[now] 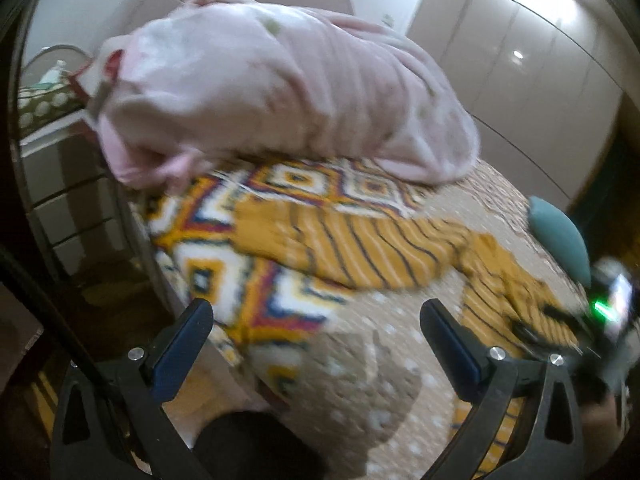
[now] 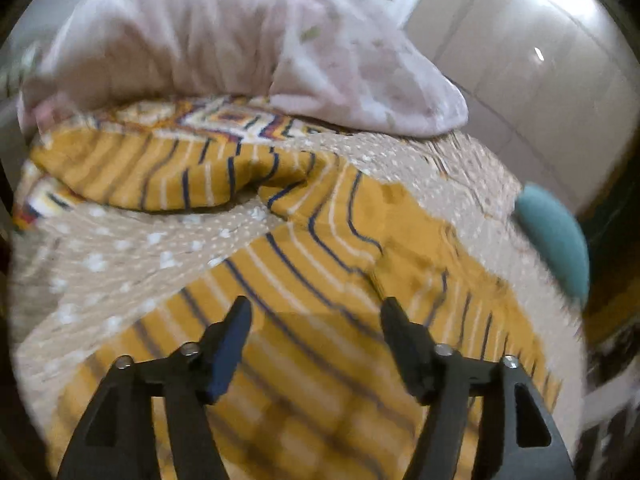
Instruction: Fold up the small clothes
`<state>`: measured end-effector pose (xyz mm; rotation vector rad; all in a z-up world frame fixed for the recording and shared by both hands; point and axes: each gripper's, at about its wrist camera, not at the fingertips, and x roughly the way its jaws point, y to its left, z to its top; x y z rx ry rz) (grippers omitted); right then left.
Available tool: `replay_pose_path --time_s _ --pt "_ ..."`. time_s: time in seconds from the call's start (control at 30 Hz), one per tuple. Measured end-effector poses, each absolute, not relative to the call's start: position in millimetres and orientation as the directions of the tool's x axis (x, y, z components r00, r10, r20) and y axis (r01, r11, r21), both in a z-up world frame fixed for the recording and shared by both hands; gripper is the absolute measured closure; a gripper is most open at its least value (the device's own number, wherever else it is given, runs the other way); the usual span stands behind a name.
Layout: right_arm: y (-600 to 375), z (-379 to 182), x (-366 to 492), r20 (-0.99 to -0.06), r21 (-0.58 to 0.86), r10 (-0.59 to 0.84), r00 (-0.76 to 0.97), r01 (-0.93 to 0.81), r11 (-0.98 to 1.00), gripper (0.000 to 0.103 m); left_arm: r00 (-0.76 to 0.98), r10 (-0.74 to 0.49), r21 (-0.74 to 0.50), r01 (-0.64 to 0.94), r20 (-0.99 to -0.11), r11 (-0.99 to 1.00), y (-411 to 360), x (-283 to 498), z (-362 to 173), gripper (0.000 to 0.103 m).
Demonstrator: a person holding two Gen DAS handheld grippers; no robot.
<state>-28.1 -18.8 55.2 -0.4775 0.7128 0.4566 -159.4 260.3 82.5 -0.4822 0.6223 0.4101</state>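
A mustard-yellow garment with dark and white stripes (image 2: 320,240) lies spread and partly creased on the beige dotted bedspread (image 2: 120,248). It also shows in the left wrist view (image 1: 360,248), running to the right. My right gripper (image 2: 316,312) is open and empty, just above the garment's near part. My left gripper (image 1: 316,316) is open and empty, over the bedspread (image 1: 360,380) near the bed's left edge, left of the garment's near end. The right gripper's body shows blurred in the left wrist view (image 1: 608,308).
A big pink pillow (image 1: 280,92) lies at the head of the bed on a patterned blanket (image 1: 224,264). A teal cushion (image 2: 556,240) sits at the right edge. Drawers (image 1: 72,184) stand left of the bed. White wardrobe doors (image 1: 520,80) stand behind.
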Motion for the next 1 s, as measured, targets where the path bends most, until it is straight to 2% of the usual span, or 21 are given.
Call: replay_pose_path --time_s 0.13,0.23,0.47,0.53,0.6,0.67,0.83,1.0 --pt "-71.6 63.8 -47.0 -0.708 -0.163 0.23 0.668 -0.471 0.867 0.028 0.718 0.296 -0.281 -0.566 -0.63 0.775 296.4 -149.1 83.5 0.0" --pt "-109.4 58.6 -63.0 -0.715 -0.137 0.196 0.671 -0.408 0.902 0.028 0.677 0.371 -0.215 -0.617 -0.636 0.757 320.4 -129.4 77.2 0.0" --pt "-164.6 42.0 -80.2 -0.741 -0.074 0.129 0.658 -0.272 0.96 0.028 0.603 0.259 -0.217 -0.601 -0.755 0.769 352.5 -68.3 25.4 0.002" --pt "-175.9 37.8 -83.6 -0.746 -0.068 0.11 0.657 -0.239 0.969 0.028 0.585 0.238 -0.201 -0.585 -0.775 0.785 349.9 -58.0 15.9 0.025" --pt "-186.3 33.6 -85.6 -0.75 -0.06 0.091 0.655 -0.203 0.977 0.028 0.516 0.308 -0.076 -0.595 -0.8 0.8 338.5 -47.0 14.0 0.068" --pt "-196.5 30.5 -85.5 -0.755 -0.033 0.087 0.65 -0.171 0.985 0.028 0.546 0.293 -0.079 -0.558 -0.785 0.826 330.0 -47.7 27.8 0.095" --pt "-222.5 33.1 -89.6 -0.736 0.054 0.11 0.668 -0.104 0.993 0.03 0.636 0.318 -0.099 -0.53 -0.703 0.842 309.7 -56.5 86.4 0.095" --pt "-245.0 35.4 -98.4 -0.711 0.137 0.155 0.686 -0.081 0.987 0.03 0.726 0.254 -0.103 -0.408 -0.639 0.907 258.2 -33.7 147.6 0.095"
